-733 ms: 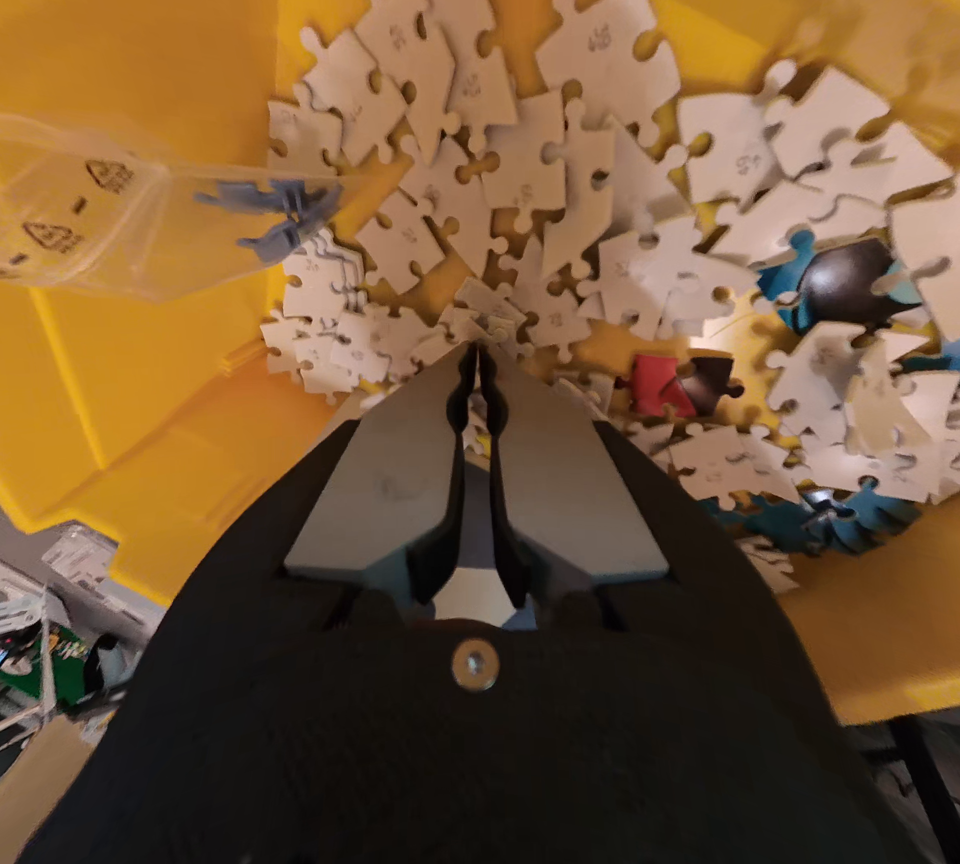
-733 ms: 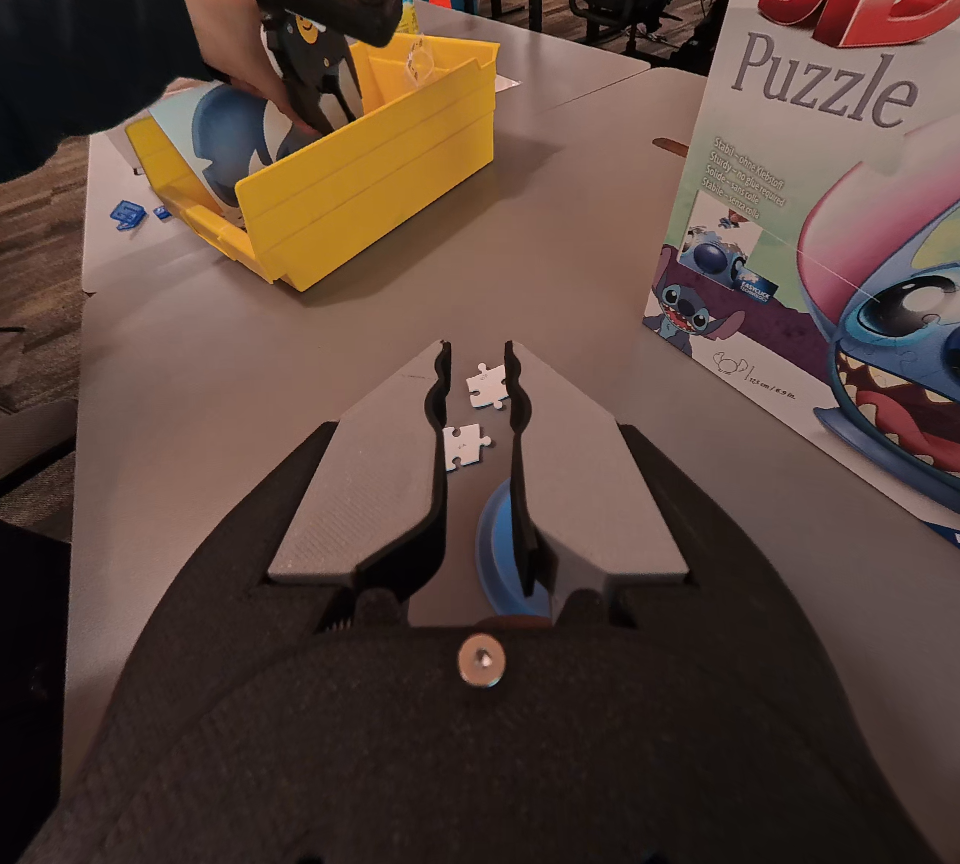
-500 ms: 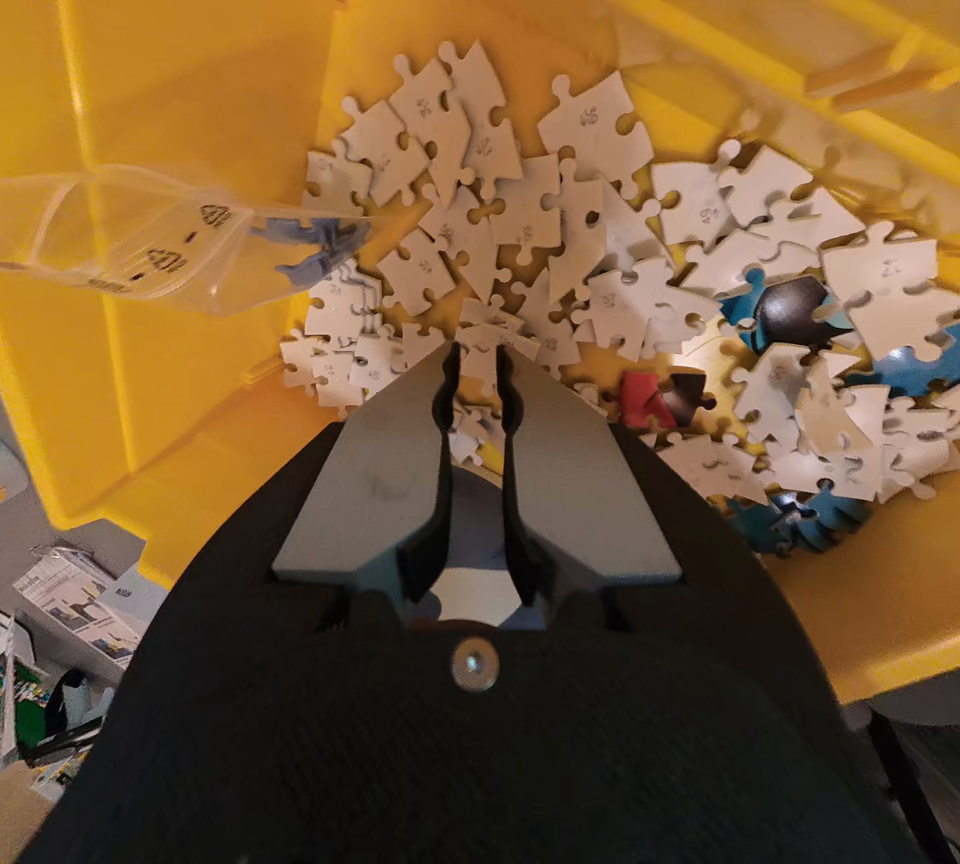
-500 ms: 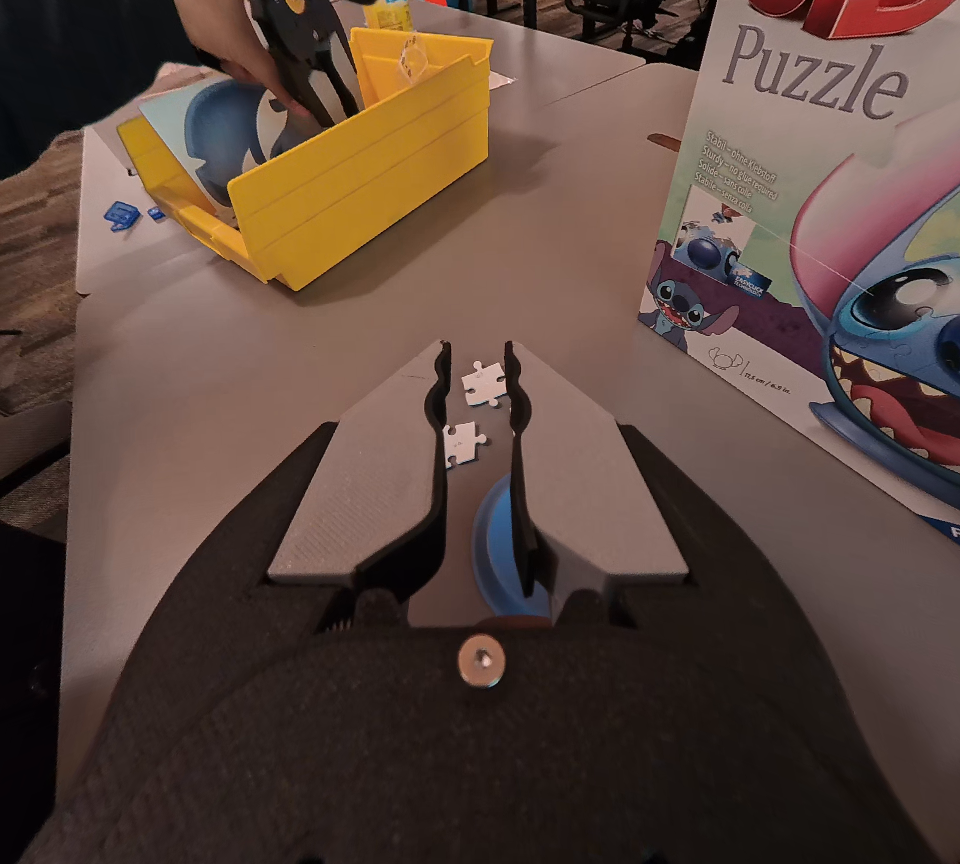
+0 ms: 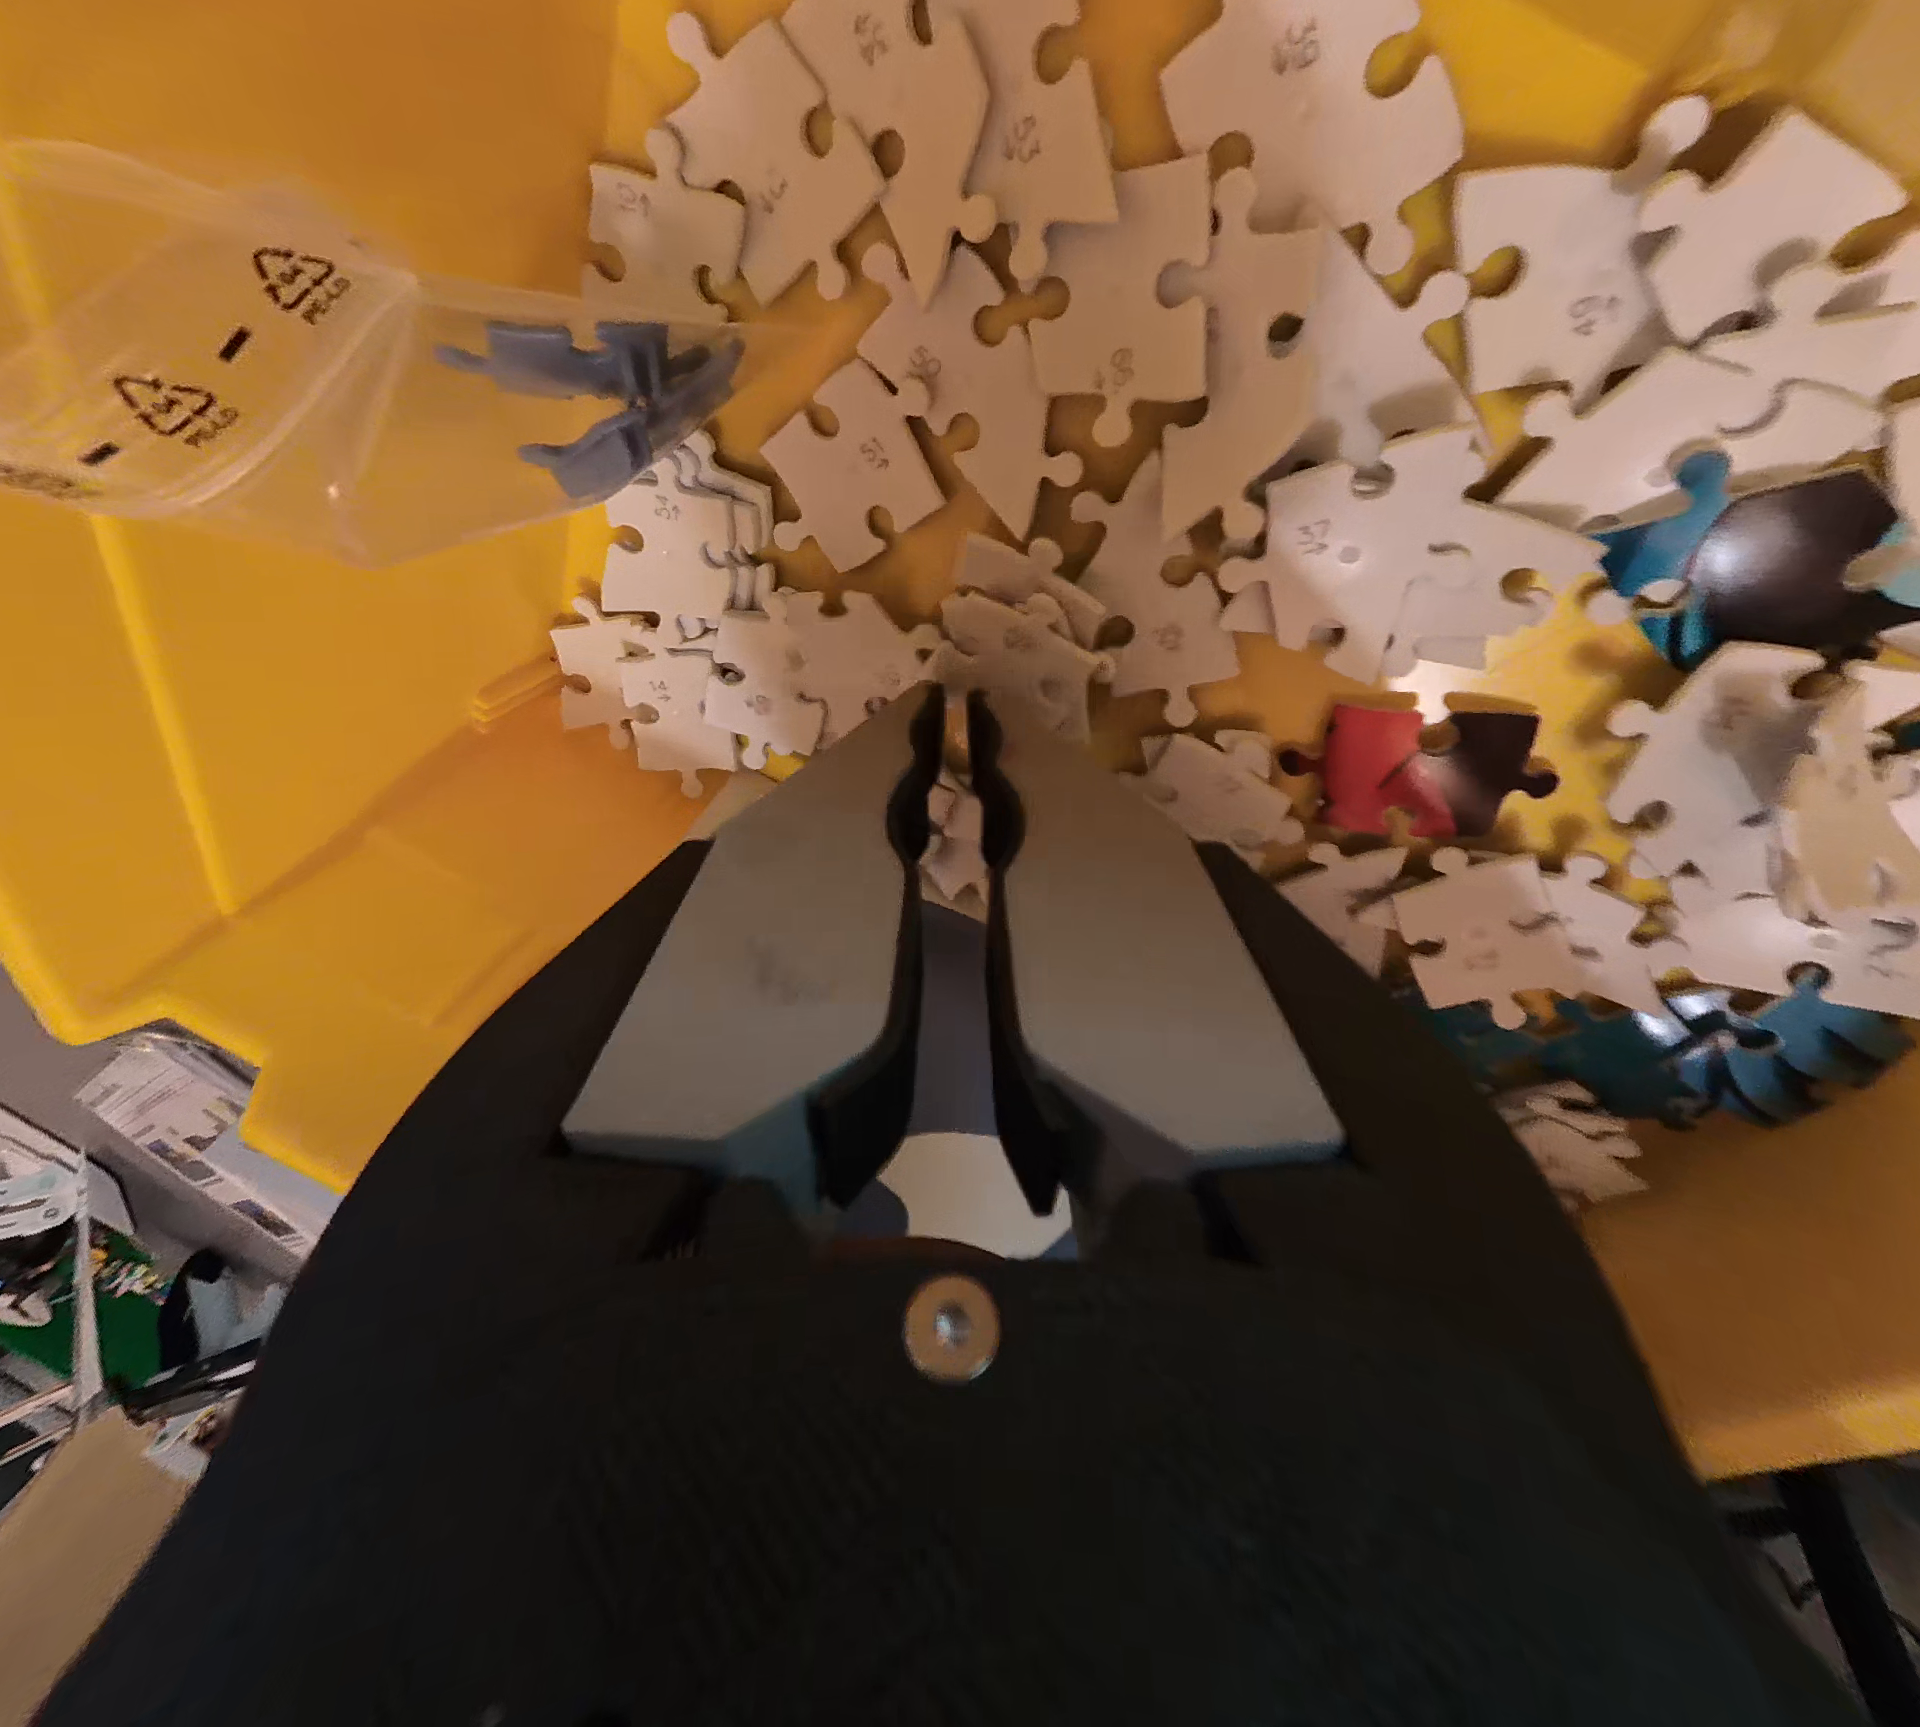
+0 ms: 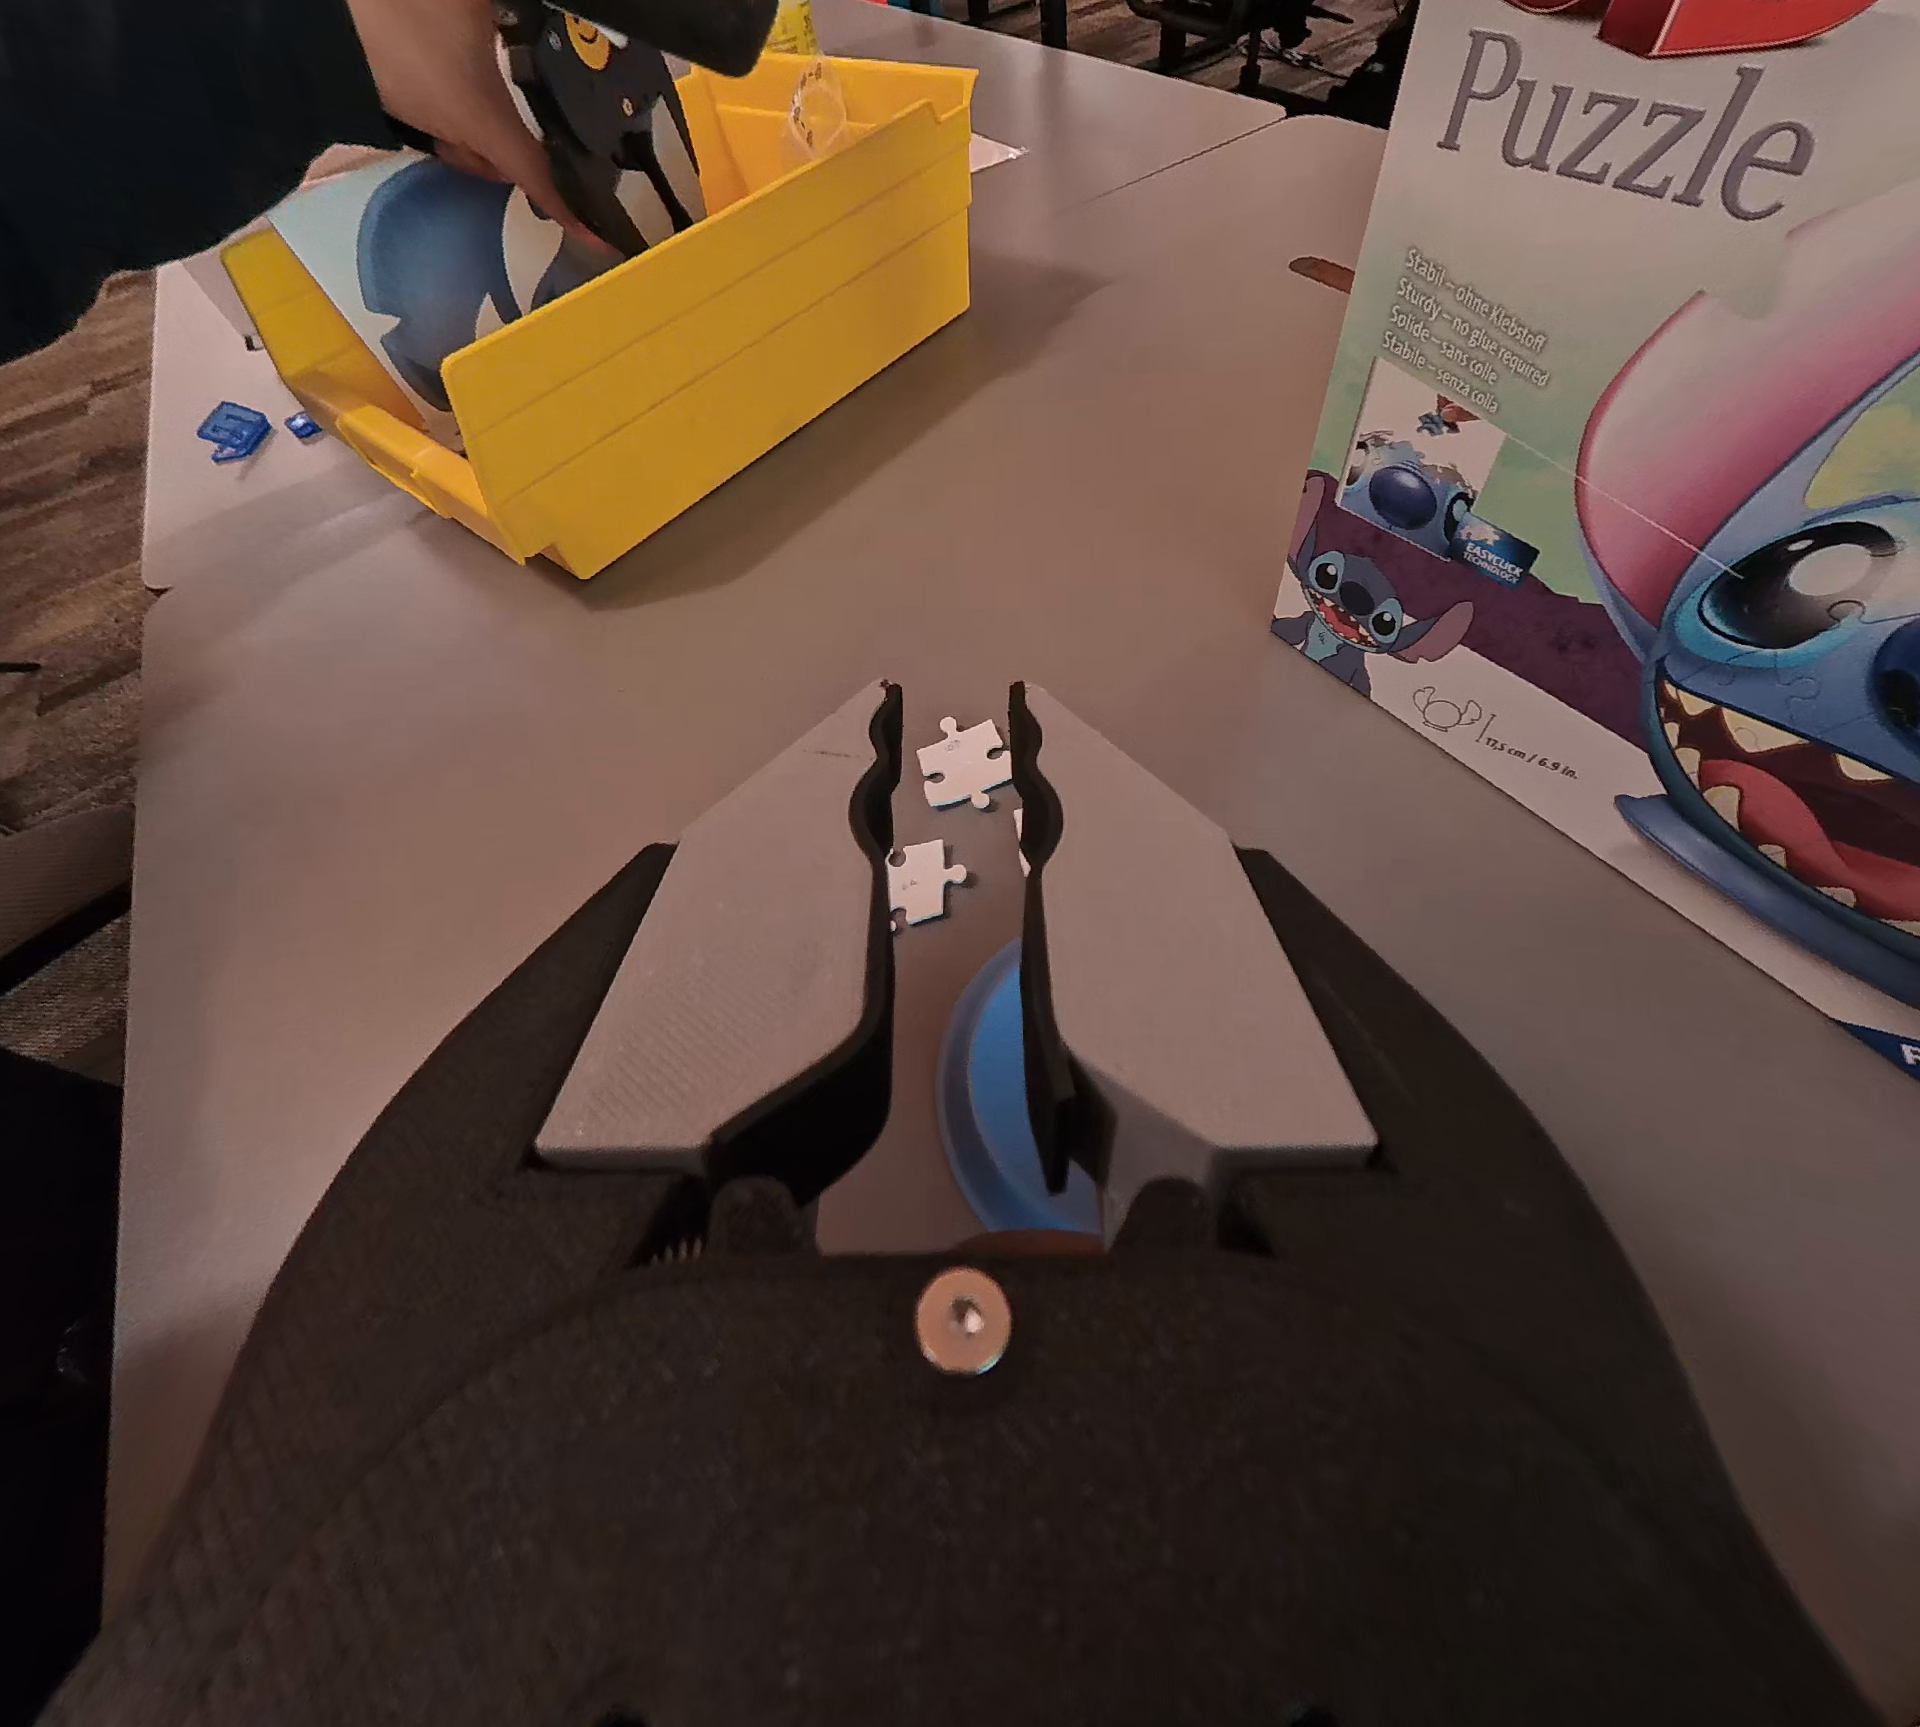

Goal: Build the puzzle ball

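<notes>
My left gripper (image 5: 956, 706) is down inside the yellow bin (image 5: 260, 638), its tips in a pile of white face-down puzzle pieces (image 5: 1122, 347). The jaws are nearly closed and pinch the edge of a white piece (image 5: 1023, 638). A few colour-side pieces (image 5: 1382, 768) lie to the right. In the right wrist view a hand holds the left gripper's black body (image 6: 597, 108) in the bin (image 6: 727, 347). My right gripper (image 6: 951, 690) is open and empty above the grey table. Two white pieces (image 6: 966, 763) (image 6: 920, 882) and a blue round stand (image 6: 987, 1085) lie below it.
A clear bag of blue plastic parts (image 5: 312, 389) lies against the bin's left wall. A tall puzzle box (image 6: 1610, 327) stands at the right. A blue printed sheet (image 6: 416, 264) leans in the bin. Small blue clips (image 6: 234, 430) lie left of it.
The left gripper has moved back down into the pile, and its jaws have narrowed from slightly open to pinching a piece. The right gripper has hardly moved.
</notes>
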Available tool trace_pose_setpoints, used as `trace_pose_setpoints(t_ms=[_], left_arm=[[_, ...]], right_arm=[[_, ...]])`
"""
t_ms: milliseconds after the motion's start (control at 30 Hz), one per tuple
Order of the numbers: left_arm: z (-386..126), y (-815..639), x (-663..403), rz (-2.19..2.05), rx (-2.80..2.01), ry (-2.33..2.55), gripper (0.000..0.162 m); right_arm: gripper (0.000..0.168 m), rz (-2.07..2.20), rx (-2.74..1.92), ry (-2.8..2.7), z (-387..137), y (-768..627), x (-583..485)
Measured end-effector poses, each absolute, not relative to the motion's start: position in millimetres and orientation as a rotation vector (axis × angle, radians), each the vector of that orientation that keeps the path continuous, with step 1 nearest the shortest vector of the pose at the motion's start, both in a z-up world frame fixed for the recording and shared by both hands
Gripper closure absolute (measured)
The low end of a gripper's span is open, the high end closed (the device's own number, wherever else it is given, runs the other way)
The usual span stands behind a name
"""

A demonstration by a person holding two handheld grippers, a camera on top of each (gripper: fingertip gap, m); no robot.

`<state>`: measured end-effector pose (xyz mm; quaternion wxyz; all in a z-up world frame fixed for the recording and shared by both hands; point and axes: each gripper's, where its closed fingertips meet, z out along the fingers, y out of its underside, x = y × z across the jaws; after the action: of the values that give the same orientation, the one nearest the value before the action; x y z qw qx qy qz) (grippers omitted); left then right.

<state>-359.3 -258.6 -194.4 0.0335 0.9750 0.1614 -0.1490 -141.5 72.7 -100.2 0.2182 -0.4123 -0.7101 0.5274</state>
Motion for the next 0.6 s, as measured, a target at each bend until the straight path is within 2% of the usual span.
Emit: trace_pose_setpoints(t_ms=[33,600], left_arm=[[-194.8,-261.1,-361.6,-0.470,2.987,0.497,0.161],[-178.6,-263.1,-367.0,-0.541,2.985,0.539,0.152]], right_arm=[[0.151,1.461,-1.142,-1.965,-100.2,72.9,-141.5],[0.151,1.462,-1.134,-1.966,-98.7,72.0,-140.5]])
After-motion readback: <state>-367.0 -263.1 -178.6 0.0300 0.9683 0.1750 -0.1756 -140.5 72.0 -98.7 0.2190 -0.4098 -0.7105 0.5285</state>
